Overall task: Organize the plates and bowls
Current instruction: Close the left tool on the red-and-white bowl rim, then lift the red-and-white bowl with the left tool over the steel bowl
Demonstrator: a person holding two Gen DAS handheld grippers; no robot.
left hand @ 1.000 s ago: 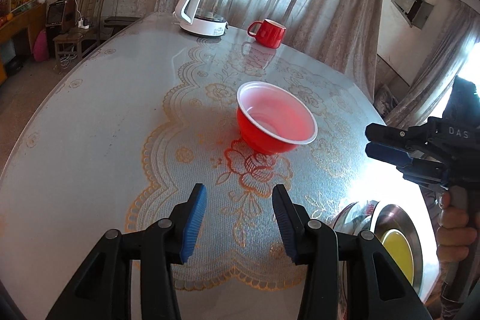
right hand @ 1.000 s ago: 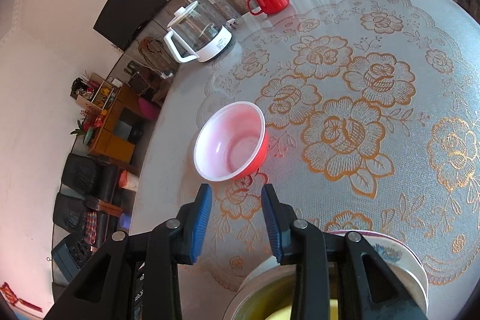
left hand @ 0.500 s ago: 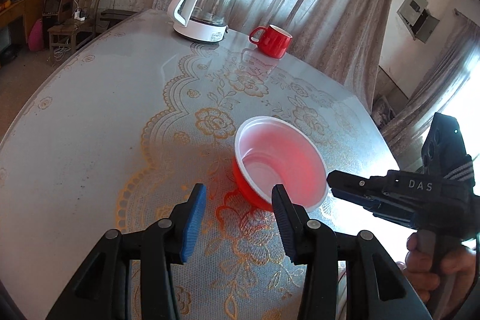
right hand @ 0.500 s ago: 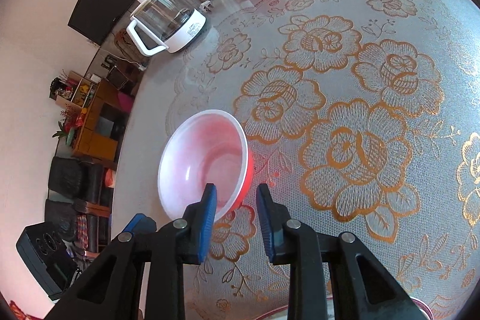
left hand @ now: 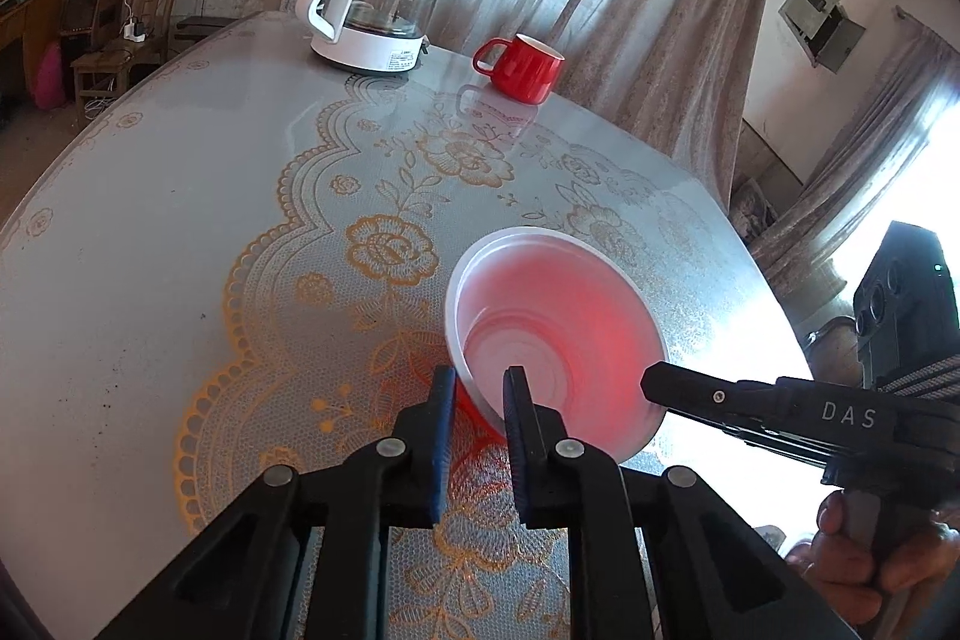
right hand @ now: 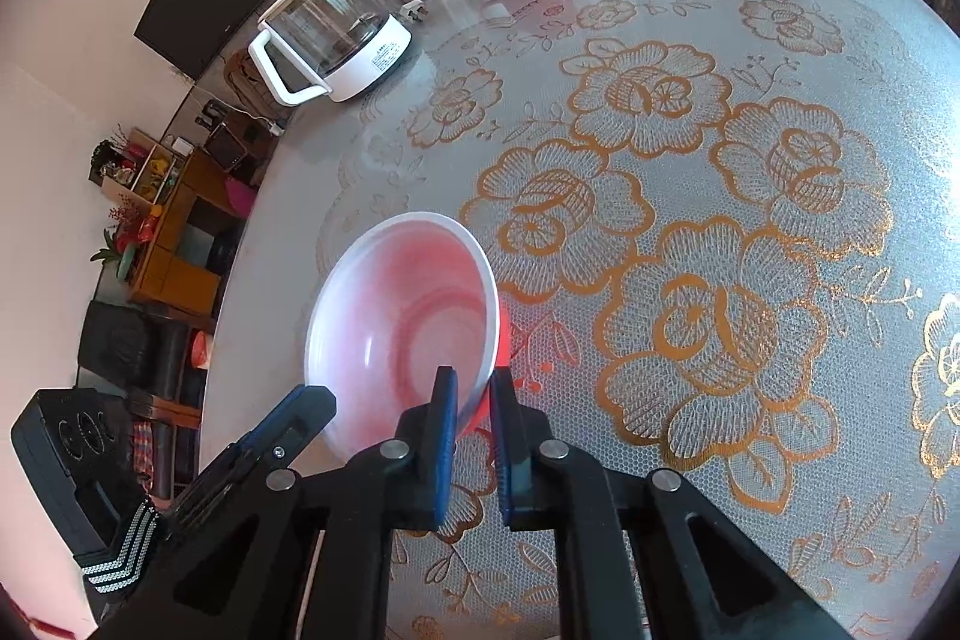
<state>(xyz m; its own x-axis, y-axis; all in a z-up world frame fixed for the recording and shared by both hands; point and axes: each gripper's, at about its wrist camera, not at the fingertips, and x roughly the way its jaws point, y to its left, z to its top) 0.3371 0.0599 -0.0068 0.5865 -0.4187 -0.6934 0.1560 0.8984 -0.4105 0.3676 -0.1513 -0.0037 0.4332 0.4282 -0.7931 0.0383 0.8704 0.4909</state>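
A bowl (left hand: 552,316), red outside and pale inside, stands on the lace-patterned table (left hand: 150,232). My left gripper (left hand: 480,394) has its jaws closing tight on the bowl's near-left rim, one pad inside and one outside. In the right wrist view the same bowl (right hand: 408,316) has its near-right rim pinched by my right gripper (right hand: 474,388), its pads pressing on the wall. Each gripper shows in the other's view: the right gripper (left hand: 660,391) at the bowl's right edge, the left gripper (right hand: 306,403) at its left edge.
A glass kettle (left hand: 384,10) on a white base and a red mug (left hand: 522,67) stand at the far side of the table, in front of curtains. A hand (left hand: 870,538) holds the right gripper's handle. The table's edge curves close on the right.
Both grippers came forward to the bowl and shut on opposite sides of its rim. The stacked plates near the table's front edge have left both views.
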